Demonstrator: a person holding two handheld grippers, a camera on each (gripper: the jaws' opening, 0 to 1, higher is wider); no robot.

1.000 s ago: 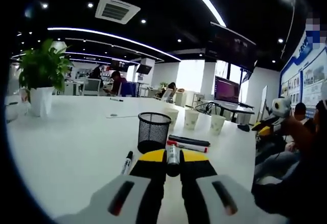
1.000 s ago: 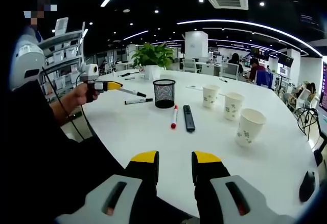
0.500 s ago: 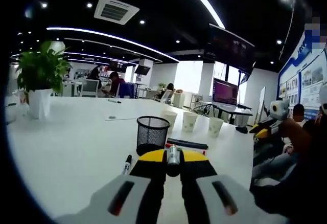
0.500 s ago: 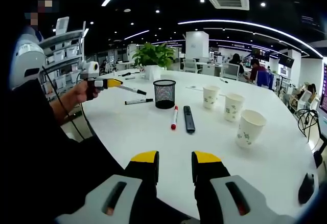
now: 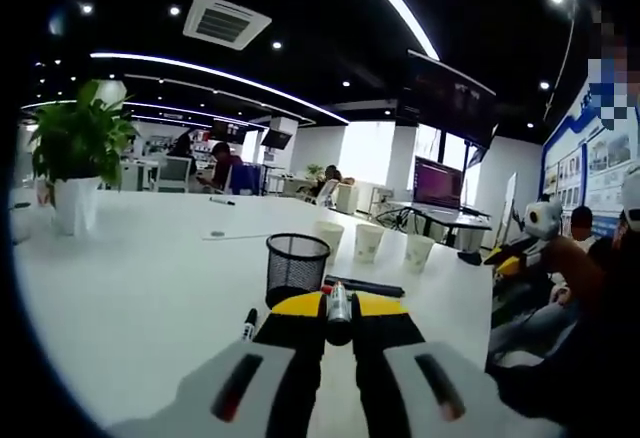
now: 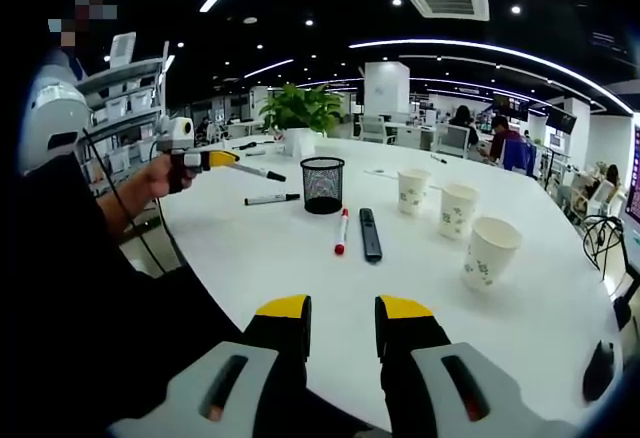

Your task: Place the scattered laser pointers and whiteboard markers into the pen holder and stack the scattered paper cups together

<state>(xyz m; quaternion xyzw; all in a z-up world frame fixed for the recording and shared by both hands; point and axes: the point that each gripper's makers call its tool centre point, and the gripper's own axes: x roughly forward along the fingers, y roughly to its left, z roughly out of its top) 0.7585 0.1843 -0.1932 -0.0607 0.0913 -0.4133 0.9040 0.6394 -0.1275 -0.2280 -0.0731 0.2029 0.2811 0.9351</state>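
Above table, left gripper (image 6: 228, 161) (marker (image 6: 258, 173) clamped)

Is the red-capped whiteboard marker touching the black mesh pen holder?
Apart. In the right gripper view, the red-capped whiteboard marker lies on the white table nearer the camera than the black mesh pen holder, with bare tabletop between them.

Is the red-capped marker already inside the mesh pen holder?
No. In the right gripper view the red-capped marker lies flat on the white table, in front of the mesh pen holder.
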